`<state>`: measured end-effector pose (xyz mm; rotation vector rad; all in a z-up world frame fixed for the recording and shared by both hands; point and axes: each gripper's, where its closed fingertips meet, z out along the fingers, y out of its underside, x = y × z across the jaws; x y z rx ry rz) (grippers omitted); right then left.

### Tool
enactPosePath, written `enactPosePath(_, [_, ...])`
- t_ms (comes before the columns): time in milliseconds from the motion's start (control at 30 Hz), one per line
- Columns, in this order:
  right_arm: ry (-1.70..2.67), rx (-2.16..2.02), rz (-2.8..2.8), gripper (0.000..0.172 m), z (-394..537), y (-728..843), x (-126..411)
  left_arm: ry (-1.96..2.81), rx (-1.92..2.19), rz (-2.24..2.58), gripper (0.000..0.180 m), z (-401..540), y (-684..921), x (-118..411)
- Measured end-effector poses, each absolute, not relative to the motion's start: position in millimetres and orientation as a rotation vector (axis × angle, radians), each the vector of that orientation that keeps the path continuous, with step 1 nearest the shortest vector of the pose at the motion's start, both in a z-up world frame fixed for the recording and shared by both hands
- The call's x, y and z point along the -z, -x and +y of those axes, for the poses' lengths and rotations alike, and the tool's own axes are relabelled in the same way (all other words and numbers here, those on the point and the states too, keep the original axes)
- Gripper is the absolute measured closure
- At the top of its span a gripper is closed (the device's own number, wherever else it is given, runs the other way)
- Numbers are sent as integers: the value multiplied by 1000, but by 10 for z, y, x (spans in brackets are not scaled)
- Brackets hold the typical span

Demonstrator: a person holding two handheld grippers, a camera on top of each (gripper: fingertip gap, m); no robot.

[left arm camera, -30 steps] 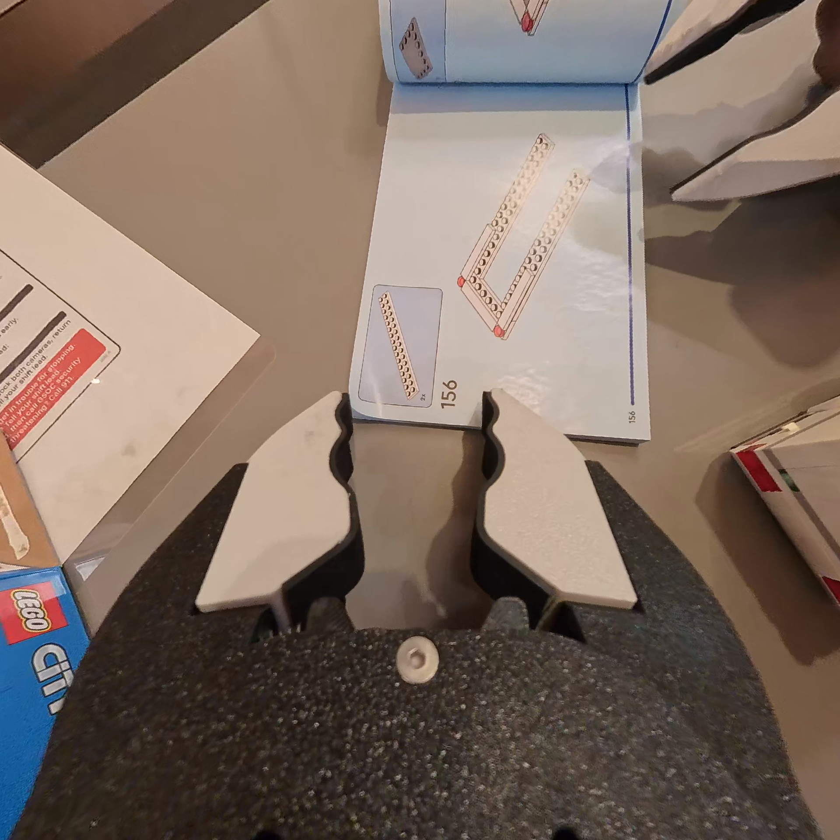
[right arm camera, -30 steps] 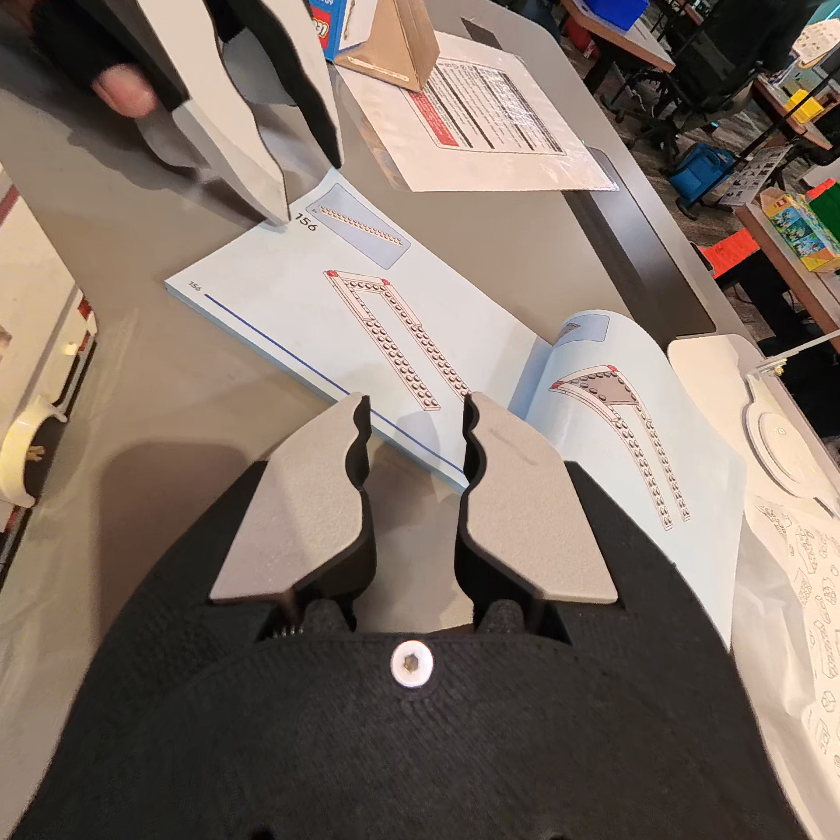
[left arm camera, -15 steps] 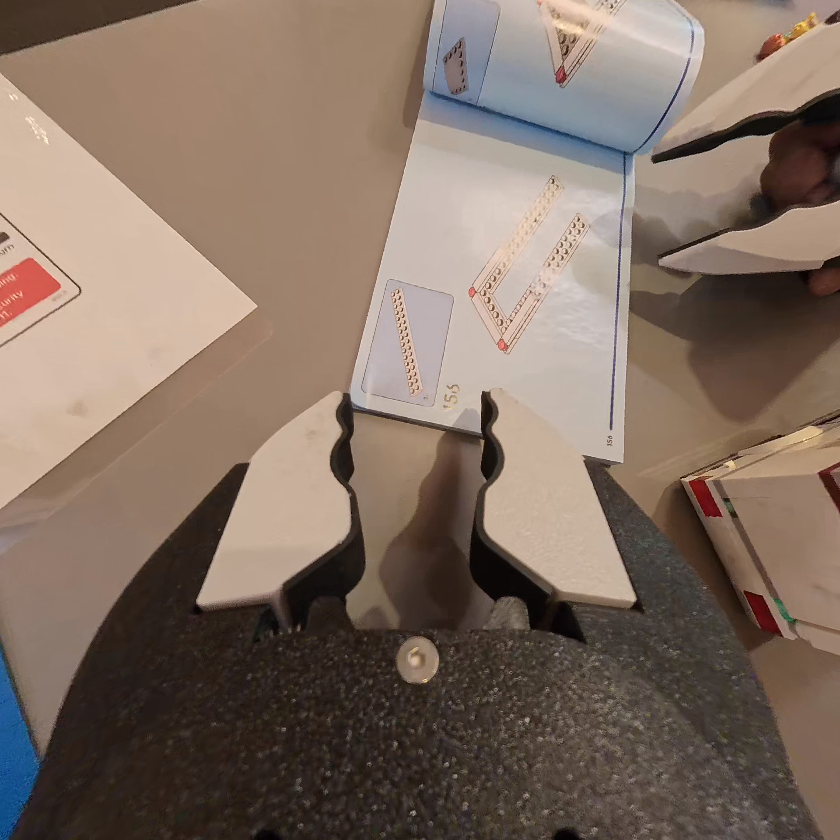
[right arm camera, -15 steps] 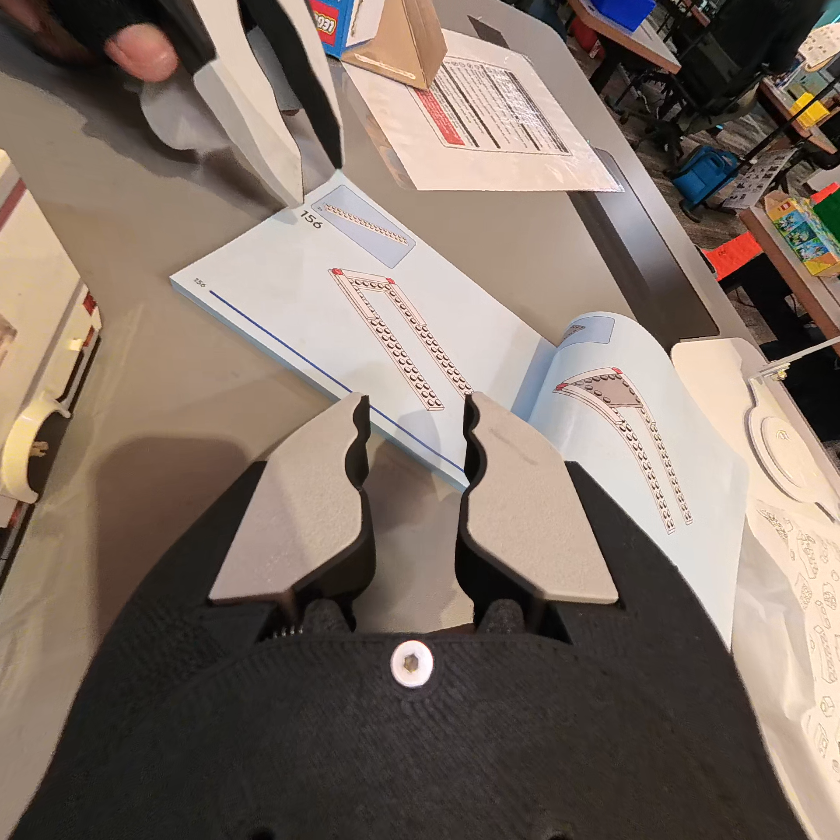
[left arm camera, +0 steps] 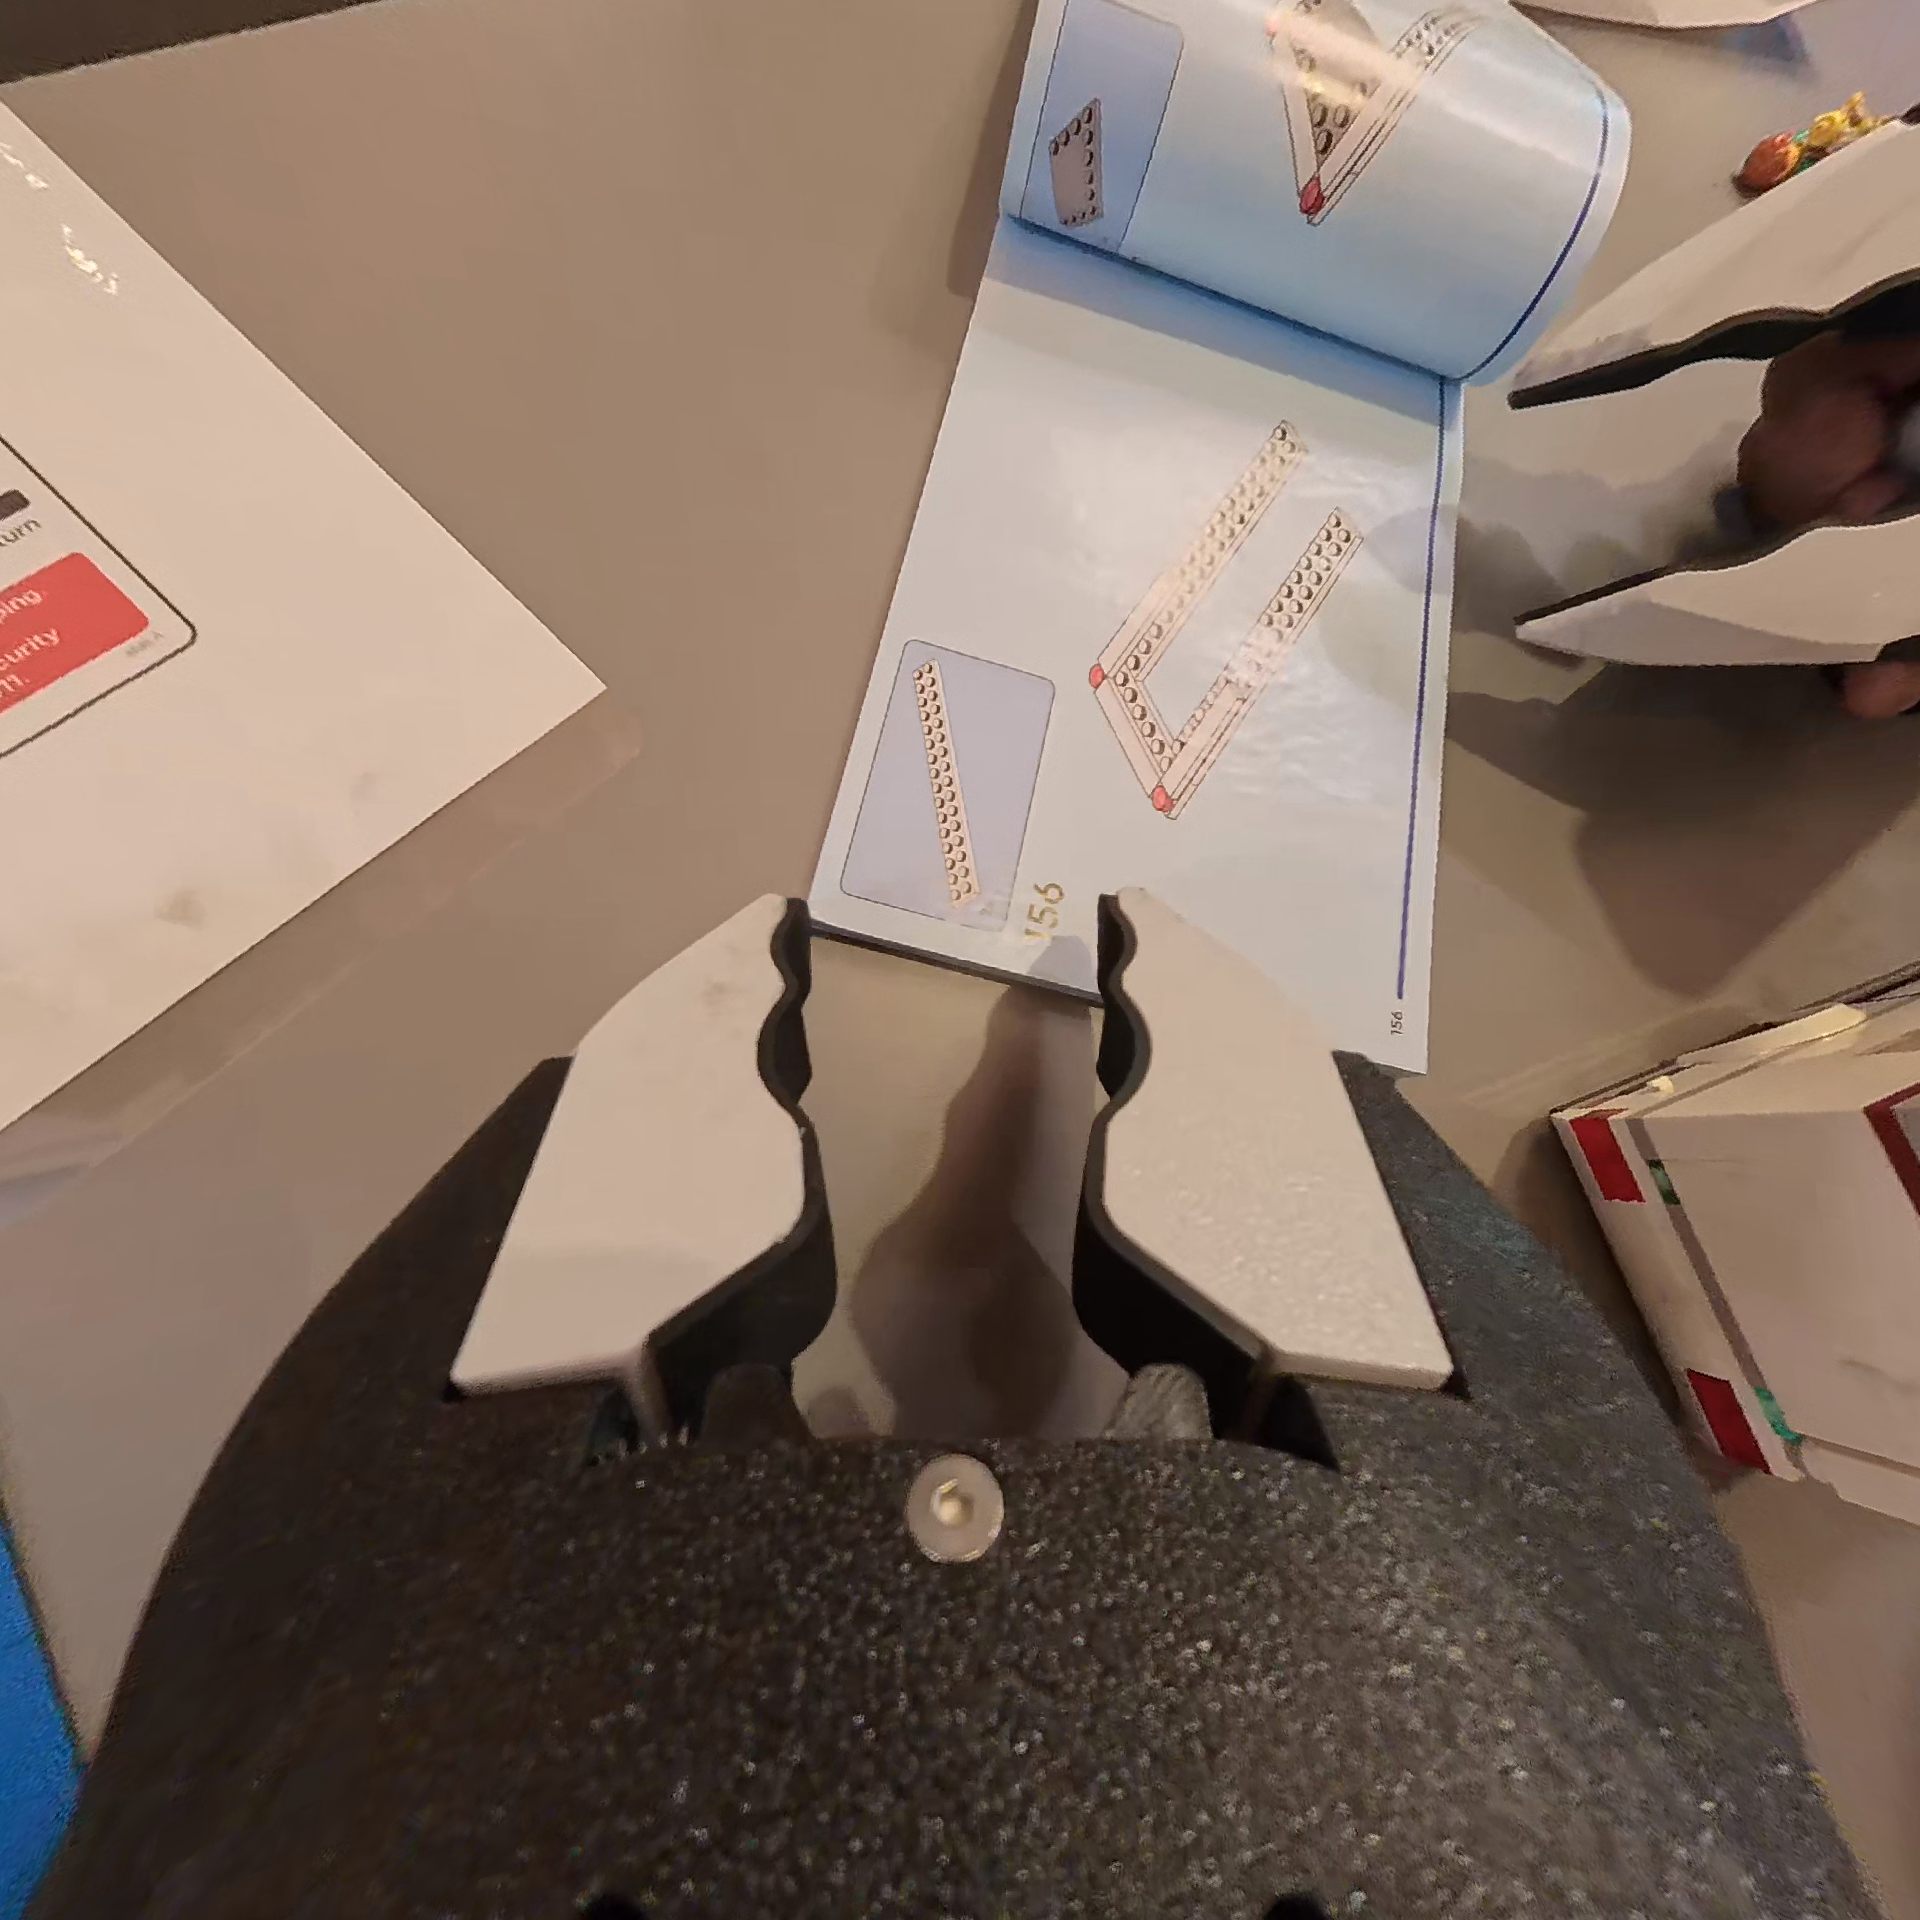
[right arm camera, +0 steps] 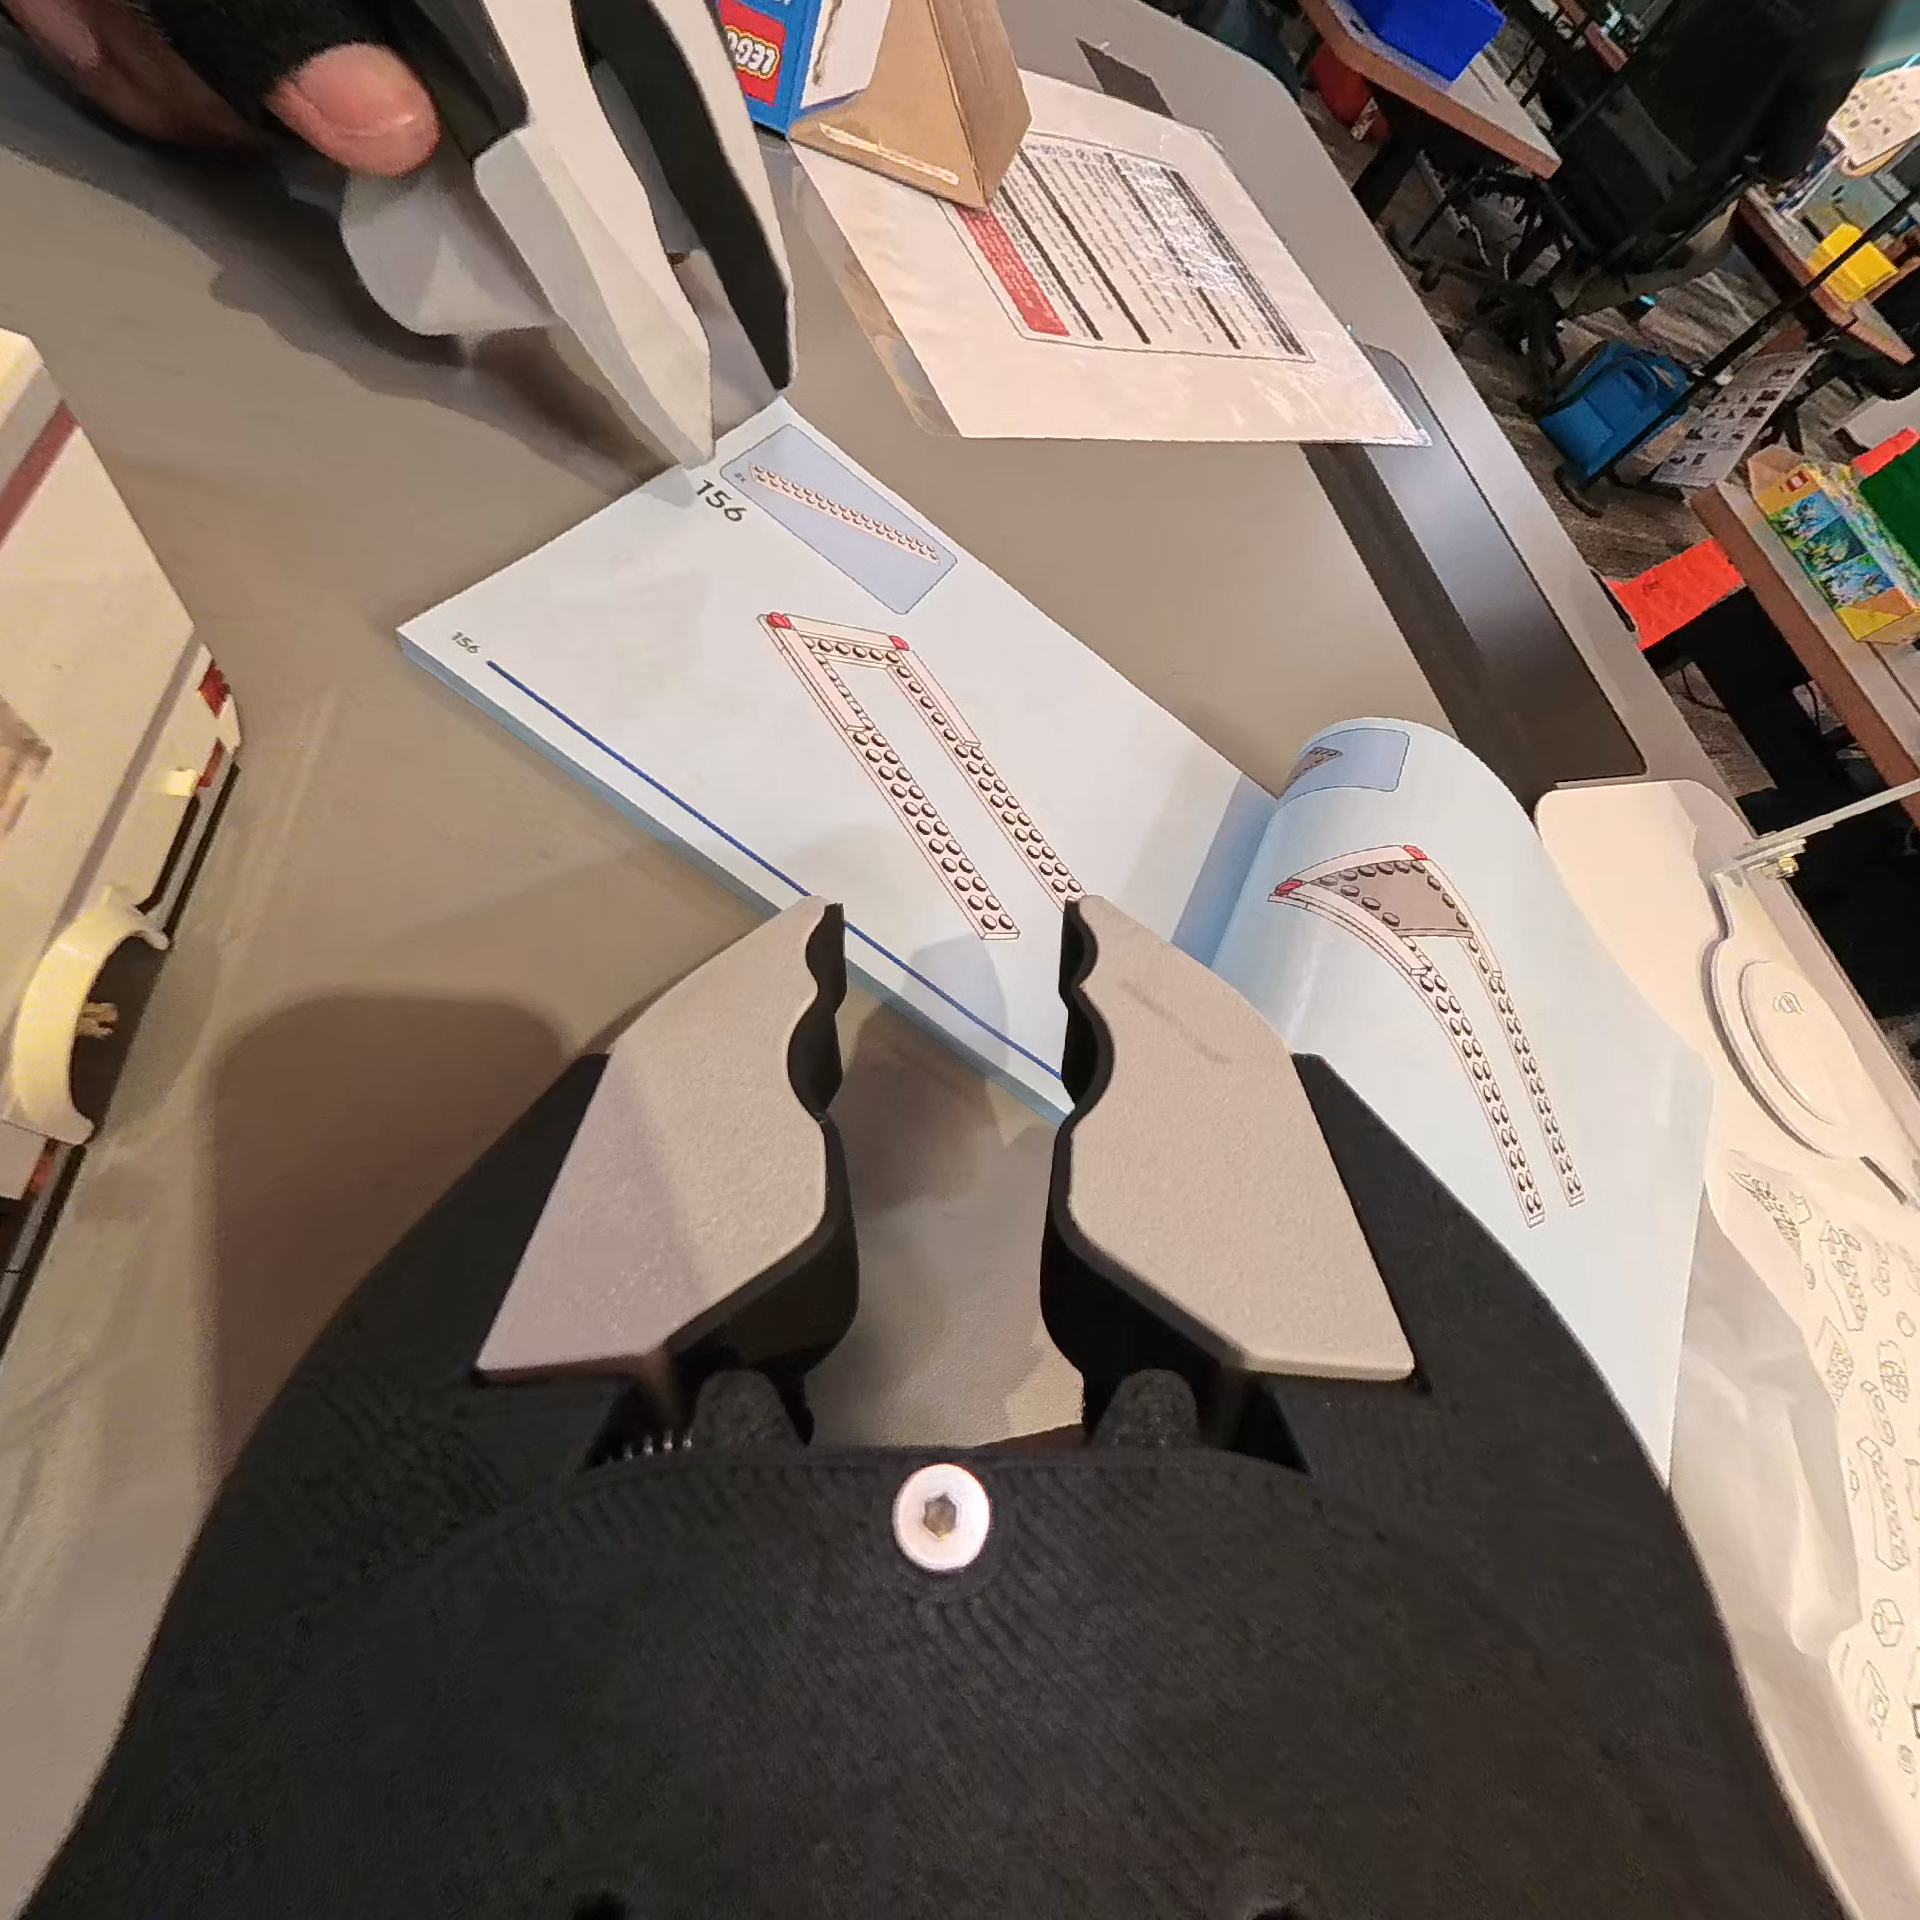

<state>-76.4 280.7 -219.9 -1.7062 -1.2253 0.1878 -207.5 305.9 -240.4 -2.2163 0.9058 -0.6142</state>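
An open booklet lies flat on the grey tabletop, its far page curled up at the top of the left wrist view. The left tool hangs over the booklet's near edge, fingers apart with nothing between them but the page corner and bare tabletop. The right tool is likewise spread and holds nothing, poised over the booklet's long edge at the middle of its view. As for containers, a blue box and a brown cardboard carton stand at the top of the right wrist view; what is inside I cannot tell. A laminated sheet lies at the left, and a white brick model with red stripes sits at the right edge. Compared with a second ago, the left tool has swung rightward: the blue box has nearly slipped out at lower left, and more of the model shows.
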Motion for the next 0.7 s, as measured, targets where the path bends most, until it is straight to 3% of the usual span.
enactPosePath(700, [1708,-181,-1232,132,2804,768,2209,2198,532,970,119,3061,2031,2451])
